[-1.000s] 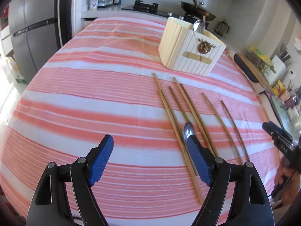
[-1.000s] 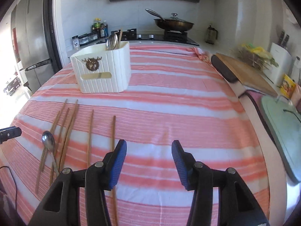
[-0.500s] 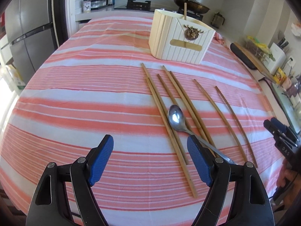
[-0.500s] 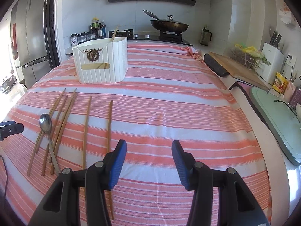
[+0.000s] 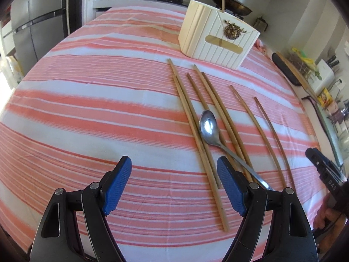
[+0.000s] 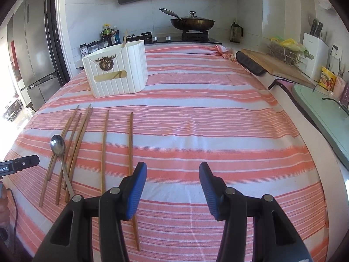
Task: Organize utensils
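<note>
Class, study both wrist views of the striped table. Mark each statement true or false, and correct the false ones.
1. The spoon lies across the chopsticks. True.
2. The white holder lies tipped on its side. False: it stands upright on the cloth.
3. The left gripper grips the spoon. False: its jaws are open and empty.
4. One chopstick sticks up out of the holder. True.
5. The right gripper is open and empty. True.
</note>
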